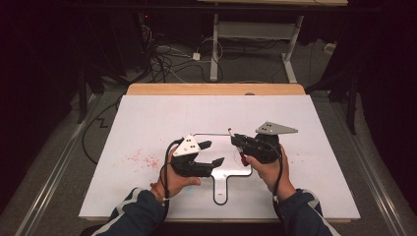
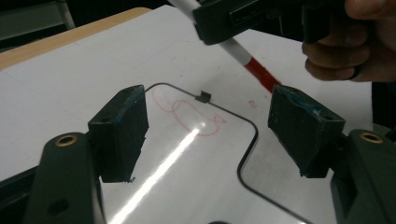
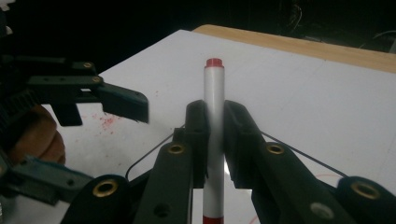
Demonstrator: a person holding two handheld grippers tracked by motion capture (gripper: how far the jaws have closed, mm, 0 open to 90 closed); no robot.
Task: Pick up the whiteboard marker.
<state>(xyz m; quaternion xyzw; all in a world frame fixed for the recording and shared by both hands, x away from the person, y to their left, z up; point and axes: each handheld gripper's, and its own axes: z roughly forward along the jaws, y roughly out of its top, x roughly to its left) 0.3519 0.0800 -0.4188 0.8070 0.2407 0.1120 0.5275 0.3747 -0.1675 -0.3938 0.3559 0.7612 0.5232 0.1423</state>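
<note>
Pen [image 3: 214,121] is clamped tight between the jaws of the right gripper [image 1: 239,141], and it is held slanted over the small whiteboard [image 1: 231,169], most likely so more red lines can be drawn there. The left gripper [image 1: 211,153] is held with its jaws wide apart and nothing between them, just beside the board, perhaps so the board can be kept from sliding.
</note>
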